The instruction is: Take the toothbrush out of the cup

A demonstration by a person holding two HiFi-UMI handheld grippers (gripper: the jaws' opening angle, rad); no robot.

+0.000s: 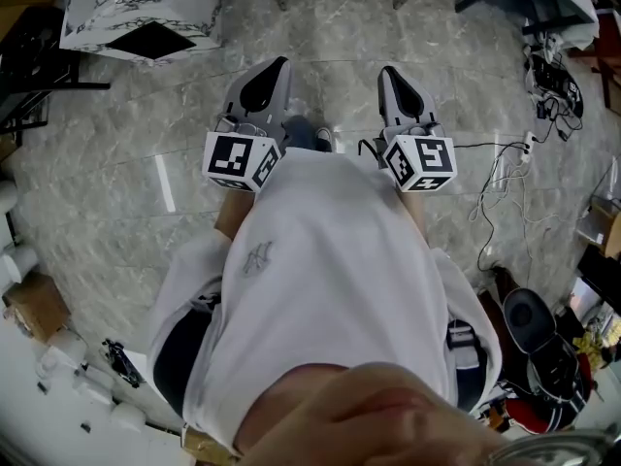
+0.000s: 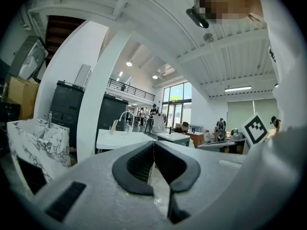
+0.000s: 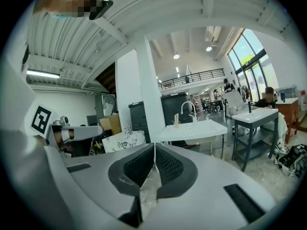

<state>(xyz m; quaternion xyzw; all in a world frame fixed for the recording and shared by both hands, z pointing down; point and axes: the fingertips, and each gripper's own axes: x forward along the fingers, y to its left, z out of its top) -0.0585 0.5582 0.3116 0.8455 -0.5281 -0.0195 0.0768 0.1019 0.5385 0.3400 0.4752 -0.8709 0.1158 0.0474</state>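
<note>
Cup (image 3: 176, 120): small, tan, standing on a white sink counter (image 3: 194, 130) well ahead; toothbrush too small to make out. Left hand-held gripper (image 2: 154, 147): jaws closed together, nothing between. Right hand-held gripper (image 3: 154, 150): likewise closed, empty. Both above marble floor (image 1: 146, 173).

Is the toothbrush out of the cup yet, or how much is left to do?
Nothing looks done yet. The left tool and right tool are both shut and empty, held out over the floor. A white sink stands across the room with something small on it, too tiny to tell if it's the cup. Still left: going over, gripping the toothbrush and lifting it out.
</note>
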